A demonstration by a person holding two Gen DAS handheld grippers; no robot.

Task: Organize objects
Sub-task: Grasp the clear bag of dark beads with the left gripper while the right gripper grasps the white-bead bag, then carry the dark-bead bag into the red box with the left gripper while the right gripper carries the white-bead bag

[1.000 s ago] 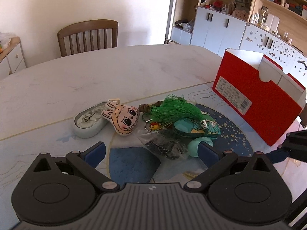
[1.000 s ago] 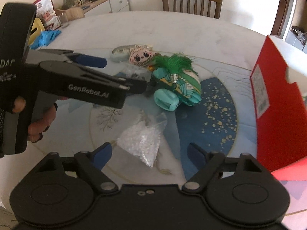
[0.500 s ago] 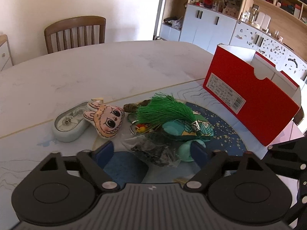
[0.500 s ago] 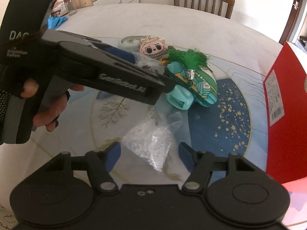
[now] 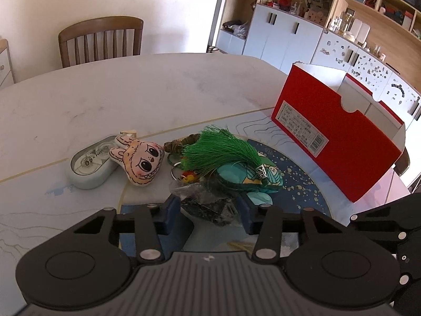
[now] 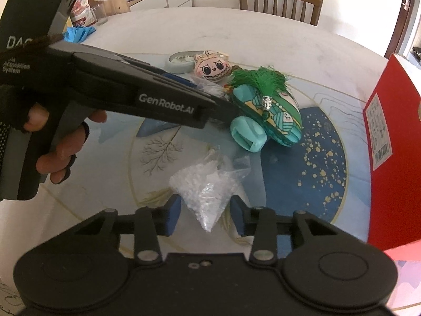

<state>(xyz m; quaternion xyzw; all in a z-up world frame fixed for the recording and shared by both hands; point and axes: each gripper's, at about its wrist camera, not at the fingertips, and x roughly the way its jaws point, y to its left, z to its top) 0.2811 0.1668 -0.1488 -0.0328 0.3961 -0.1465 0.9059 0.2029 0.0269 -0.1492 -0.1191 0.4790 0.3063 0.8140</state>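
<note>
A small bag of dark bits (image 5: 208, 205) lies on the patterned mat between the blue pads of my left gripper (image 5: 208, 214). Its jaws are closing, the pads right at the bag's sides. A clear bag of white beads (image 6: 208, 192) lies between the pads of my right gripper (image 6: 206, 214), which is also closing, with a gap still showing on the left. In the right wrist view the left gripper (image 6: 208, 92) reaches in from the left, held by a gloved hand (image 6: 58, 144).
Behind the bags lie a green tassel (image 5: 221, 150) on a teal pouch (image 5: 247, 179), a rabbit-face charm (image 5: 142, 160) and a grey tape dispenser (image 5: 89, 166). An open red box (image 5: 336, 137) stands at the right. A wooden chair (image 5: 100, 39) stands beyond the table.
Both grippers' jaws have narrowed from wide apart to close around their bags. Neither hand has shifted much, and the bags lie where they were.
</note>
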